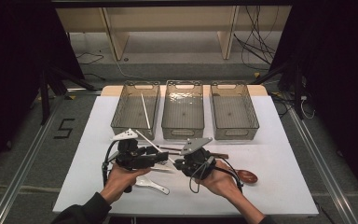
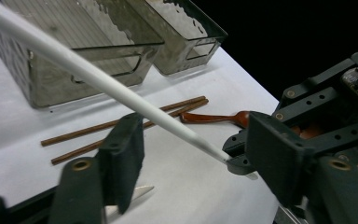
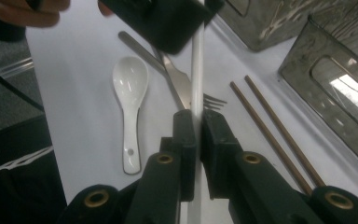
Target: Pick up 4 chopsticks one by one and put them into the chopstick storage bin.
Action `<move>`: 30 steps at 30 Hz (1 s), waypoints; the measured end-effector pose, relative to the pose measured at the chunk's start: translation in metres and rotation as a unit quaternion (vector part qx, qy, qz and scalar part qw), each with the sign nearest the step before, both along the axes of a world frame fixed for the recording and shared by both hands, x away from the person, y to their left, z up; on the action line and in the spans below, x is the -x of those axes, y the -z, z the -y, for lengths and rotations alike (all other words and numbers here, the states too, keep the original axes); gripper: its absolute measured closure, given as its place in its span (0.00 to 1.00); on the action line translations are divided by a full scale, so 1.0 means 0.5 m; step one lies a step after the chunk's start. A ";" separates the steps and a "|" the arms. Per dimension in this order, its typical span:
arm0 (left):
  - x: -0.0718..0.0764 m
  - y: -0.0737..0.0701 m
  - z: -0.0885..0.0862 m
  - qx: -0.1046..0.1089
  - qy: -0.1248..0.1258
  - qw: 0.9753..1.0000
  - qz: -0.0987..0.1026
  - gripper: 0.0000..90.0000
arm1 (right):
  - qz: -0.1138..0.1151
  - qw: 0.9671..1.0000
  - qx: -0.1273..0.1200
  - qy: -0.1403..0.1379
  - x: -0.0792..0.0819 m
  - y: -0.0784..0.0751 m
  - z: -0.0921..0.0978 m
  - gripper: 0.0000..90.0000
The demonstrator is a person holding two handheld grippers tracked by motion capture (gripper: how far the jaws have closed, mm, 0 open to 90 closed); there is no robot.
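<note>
One white chopstick (image 3: 197, 70) (clamped) — right hand-held gripper (image 3: 197, 140).

Looked matt white and smooth: the white chopstick (image 3: 196, 70), likely plastic. Showed a glossy, glazed ceramic-like sheen: the white spoon (image 3: 129, 88). Gleamed as bare polished metal: the fork (image 3: 182, 86). Appeared as dull, wood-like brown: the brown chopsticks (image 2: 121, 126). Shone with a lacquered reddish finish: the brown spoon (image 1: 247, 176). Seemed smoky translucent plastic: the bins (image 1: 182, 110). Stayed matt black plastic: both tongs. Lay plain, matt white: the worktop (image 1: 284, 163).
</note>
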State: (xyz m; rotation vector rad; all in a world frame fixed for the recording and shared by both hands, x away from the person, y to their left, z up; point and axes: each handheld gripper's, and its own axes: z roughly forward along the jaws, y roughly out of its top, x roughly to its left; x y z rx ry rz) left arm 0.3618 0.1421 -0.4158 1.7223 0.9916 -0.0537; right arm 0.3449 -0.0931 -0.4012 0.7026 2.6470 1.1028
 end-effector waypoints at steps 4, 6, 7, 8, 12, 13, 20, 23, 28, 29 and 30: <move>-0.002 0.002 -0.001 0.012 0.002 1.000 -0.008 0.53 | -0.001 1.000 -0.012 -0.005 0.004 -0.003 -0.004 0.95; -0.003 0.002 0.000 0.015 0.005 1.000 -0.010 0.56 | 0.001 1.000 -0.013 -0.005 0.006 -0.003 -0.006 0.95; -0.003 0.003 0.000 0.017 0.007 1.000 -0.011 0.58 | 0.003 1.000 -0.013 -0.005 0.006 -0.002 -0.006 0.95; -0.003 0.004 0.000 0.019 0.008 1.000 -0.012 0.60 | 0.004 1.000 -0.014 -0.004 0.006 -0.002 -0.007 0.95; -0.004 0.005 -0.002 0.033 0.014 0.999 -0.020 0.68 | 0.005 1.000 -0.018 -0.001 0.005 -0.002 -0.007 0.95; -0.004 0.005 -0.002 0.036 0.015 0.999 -0.022 0.70 | 0.006 1.000 -0.020 -0.002 0.004 -0.002 -0.007 0.94; -0.005 0.004 -0.007 0.059 0.016 0.998 -0.031 0.83 | 0.010 0.999 -0.031 -0.002 0.006 -0.004 -0.007 0.94; -0.005 0.000 -0.009 0.078 0.023 0.996 -0.038 0.89 | 0.010 0.999 -0.036 -0.003 0.007 -0.004 -0.007 0.95; -0.005 -0.008 -0.013 0.088 0.034 0.995 -0.043 0.93 | 0.011 0.999 -0.046 -0.005 0.010 -0.006 -0.008 0.94; -0.006 -0.011 -0.016 0.091 0.034 0.994 -0.046 0.93 | 0.011 0.999 -0.051 -0.005 0.010 -0.006 -0.008 0.94; -0.007 -0.013 -0.017 0.093 0.035 0.994 -0.046 0.93 | 0.011 0.998 -0.056 -0.004 0.010 -0.008 -0.007 0.94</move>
